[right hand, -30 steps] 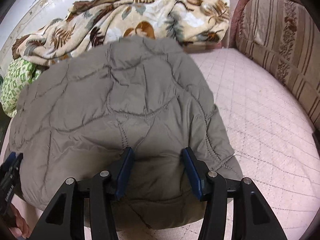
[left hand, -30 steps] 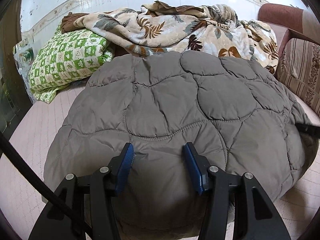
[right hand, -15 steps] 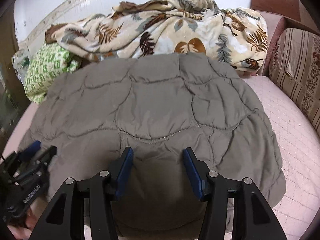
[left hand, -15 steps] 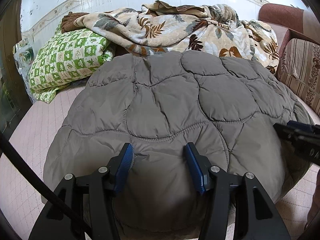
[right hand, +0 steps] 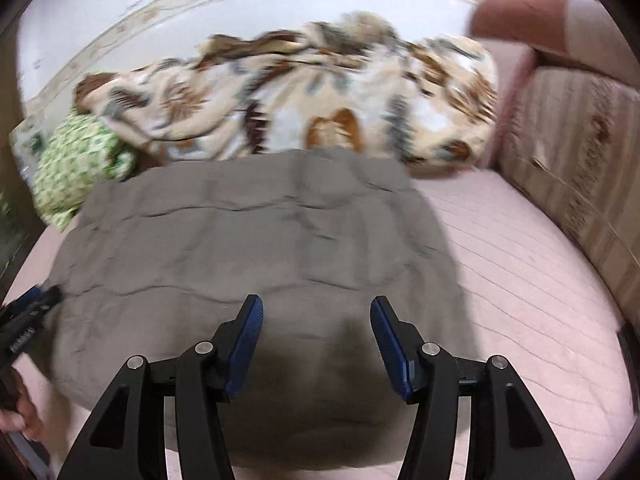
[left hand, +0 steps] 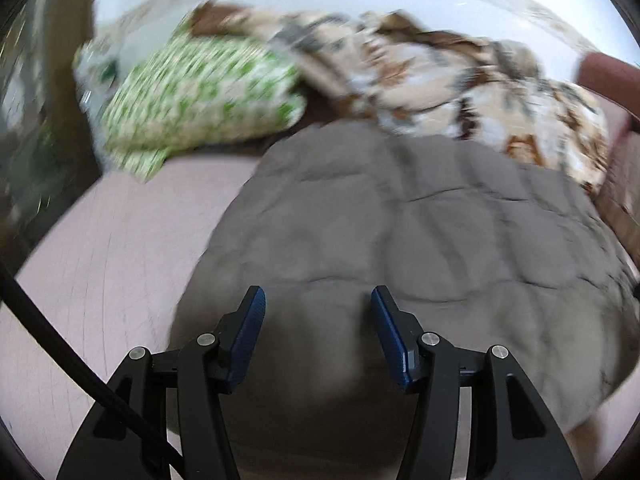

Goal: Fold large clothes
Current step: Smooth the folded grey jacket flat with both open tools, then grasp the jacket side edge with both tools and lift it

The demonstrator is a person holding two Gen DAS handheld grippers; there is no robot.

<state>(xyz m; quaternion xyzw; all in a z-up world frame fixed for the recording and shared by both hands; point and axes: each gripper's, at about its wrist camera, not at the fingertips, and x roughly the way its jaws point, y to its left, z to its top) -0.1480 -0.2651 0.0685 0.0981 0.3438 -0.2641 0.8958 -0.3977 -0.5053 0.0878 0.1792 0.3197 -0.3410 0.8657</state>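
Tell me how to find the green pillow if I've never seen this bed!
Start at the pink quilted mattress with the puffy grey quilted jacket spread on it. Look beyond the jacket to the pale wall, where a cream leaf-print blanket is heaped. At its left end lies the green-and-white checked pillow, the only green thing there.

— What colour is the coat before me?
— My quilted jacket (right hand: pixel 256 240) is plain grey-brown, on a pale pink mattress (right hand: pixel 520 280).
— And farther off?
— A green-and-white checked pillow (left hand: pixel 200 92) far left, a cream blanket (right hand: pixel 320 92) with brown leaves.
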